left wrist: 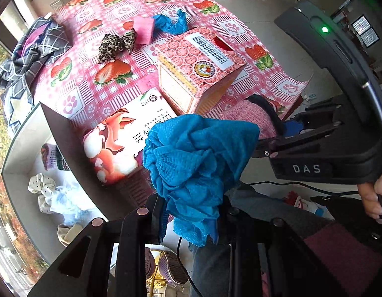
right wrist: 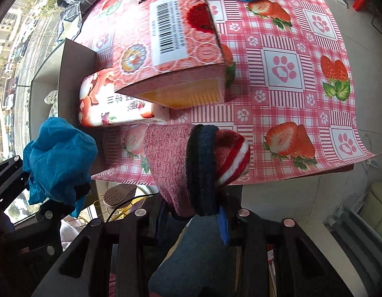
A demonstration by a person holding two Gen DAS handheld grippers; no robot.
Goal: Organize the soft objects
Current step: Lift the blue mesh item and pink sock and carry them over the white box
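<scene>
A crumpled blue mesh cloth (left wrist: 195, 163) is clamped in the left gripper (left wrist: 191, 212), held off the near edge of the strawberry-print tablecloth (left wrist: 97, 37), just beside the open cardboard box (left wrist: 30, 163) that holds other soft items. The right gripper (right wrist: 198, 212) has its jaws closed on a pink knitted sock (right wrist: 171, 158) with a dark cuff and red-and-white striped part. Behind them stand a patterned orange carton (left wrist: 198, 66) and a white floral box (left wrist: 121, 138); a leopard-print cloth (left wrist: 116, 45), a pink cloth (left wrist: 143, 29) and another blue cloth (left wrist: 172, 23) lie farther back.
</scene>
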